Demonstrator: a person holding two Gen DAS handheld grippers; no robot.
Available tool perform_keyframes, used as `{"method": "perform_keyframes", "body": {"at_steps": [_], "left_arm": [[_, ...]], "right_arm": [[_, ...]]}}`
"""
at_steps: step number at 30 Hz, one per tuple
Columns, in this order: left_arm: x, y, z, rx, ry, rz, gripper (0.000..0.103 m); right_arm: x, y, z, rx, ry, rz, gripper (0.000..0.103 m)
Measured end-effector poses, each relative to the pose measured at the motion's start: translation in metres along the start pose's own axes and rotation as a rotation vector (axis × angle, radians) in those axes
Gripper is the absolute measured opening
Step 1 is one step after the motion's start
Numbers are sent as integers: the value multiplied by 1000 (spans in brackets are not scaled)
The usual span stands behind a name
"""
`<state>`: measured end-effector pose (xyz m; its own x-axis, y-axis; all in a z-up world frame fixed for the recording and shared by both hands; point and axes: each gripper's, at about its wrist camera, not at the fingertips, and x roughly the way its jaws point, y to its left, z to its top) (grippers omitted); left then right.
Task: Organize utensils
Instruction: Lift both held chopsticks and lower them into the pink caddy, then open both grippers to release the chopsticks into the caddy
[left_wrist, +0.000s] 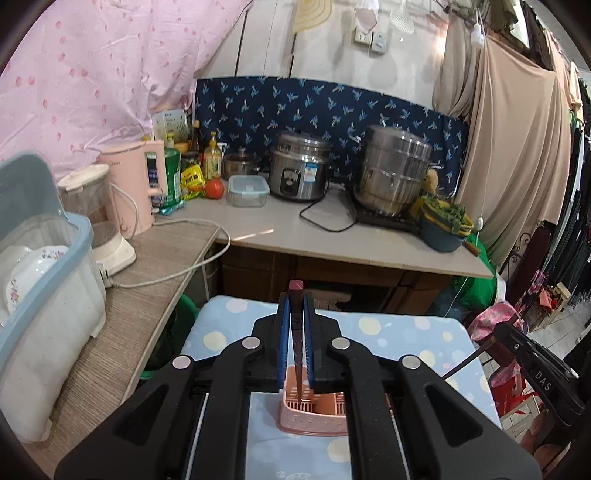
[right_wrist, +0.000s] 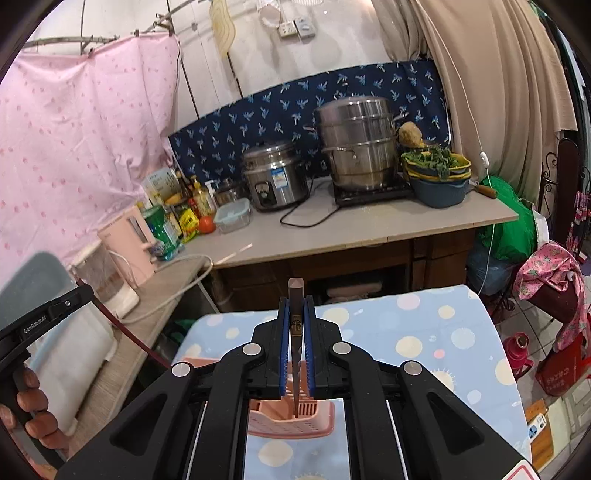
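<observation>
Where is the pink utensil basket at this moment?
The pink utensil basket stands on the dotted blue cloth, low in both wrist views, directly under the left gripper and the right gripper, each shut on a chopstick pointing into it.

Black left gripper (left_wrist: 296, 325) and right gripper (right_wrist: 296, 325), blue-padded fingers (left_wrist: 283, 332), silver screws.

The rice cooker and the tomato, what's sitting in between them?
A clear food box with a blue lid sits between the rice cooker and the tomato. The left wrist view shows it best.

Dotted blue-cloth table (left_wrist: 388, 332) carries pink slotted basket (left_wrist: 310, 417).
</observation>
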<state>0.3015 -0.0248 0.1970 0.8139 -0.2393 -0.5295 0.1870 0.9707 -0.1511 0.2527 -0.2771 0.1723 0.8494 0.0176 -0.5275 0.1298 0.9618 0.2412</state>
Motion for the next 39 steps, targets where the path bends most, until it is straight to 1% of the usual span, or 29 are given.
{"method": "perform_keyframes", "body": {"at_steps": [3, 4, 5, 7, 8, 9, 10, 12, 14, 16, 19, 21, 25, 27, 30, 33, 35, 37, 39], "left_arm": [[12, 4, -9, -9, 26, -1, 7], [14, 4, -12, -8, 27, -2, 7], [14, 5, -15, -3, 26, 4, 9], [13, 4, -18, 13, 22, 23, 19], [11, 4, -19, 15, 22, 27, 31], [8, 5, -20, 14, 18, 32, 39], [5, 5, -21, 12, 13, 37, 42], [-4, 7, -24, 12, 2, 51, 59], [-15, 9, -30, 13, -12, 63, 63], [-27, 11, -37, 23, -18, 66, 65], [-46, 15, -54, 31, -7, 69, 70], [-59, 20, -71, 37, 9, 70, 71], [-78, 25, -112, 77, 42, 106, 72], [-86, 28, -139, 95, 74, 122, 72], [-93, 33, -177, 102, 137, 124, 72], [-98, 38, -217, 106, 204, 131, 72], [-101, 40, -241, 117, 232, 144, 72], [-104, 39, -260, 131, 255, 154, 72], [-107, 40, -280, 125, 283, 152, 72]], "right_arm": [[9, -4, -9, -7, 16, -14, 9], [8, -4, -12, -8, 15, -25, 11], [7, -5, -13, -10, 13, -33, 17], [1, -6, -15, -3, 1, -34, 24], [-5, -8, -15, 3, -9, -34, 28], [-11, -8, -15, 8, -18, -34, 31], [-16, -8, -16, 11, -27, -33, 33], [-32, -8, -17, 10, -46, -33, 40], [-49, -8, -22, 8, -63, -29, 44], [-67, -8, -30, 9, -65, -22, 48], [-90, -10, -50, 12, -43, -19, 48], [-103, -11, -71, 12, -17, -15, 48], [-125, -13, -122, 1, 48, -39, 48], [-134, -14, -150, -15, 85, -56, 48], [-142, -13, -192, -29, 152, -77, 48], [-147, -14, -234, -40, 216, -97, 48], [-147, -15, -260, -52, 258, -114, 48], [-147, -16, -282, -54, 299, -117, 48], [-145, -18, -298, -47, 332, -114, 48]]}}
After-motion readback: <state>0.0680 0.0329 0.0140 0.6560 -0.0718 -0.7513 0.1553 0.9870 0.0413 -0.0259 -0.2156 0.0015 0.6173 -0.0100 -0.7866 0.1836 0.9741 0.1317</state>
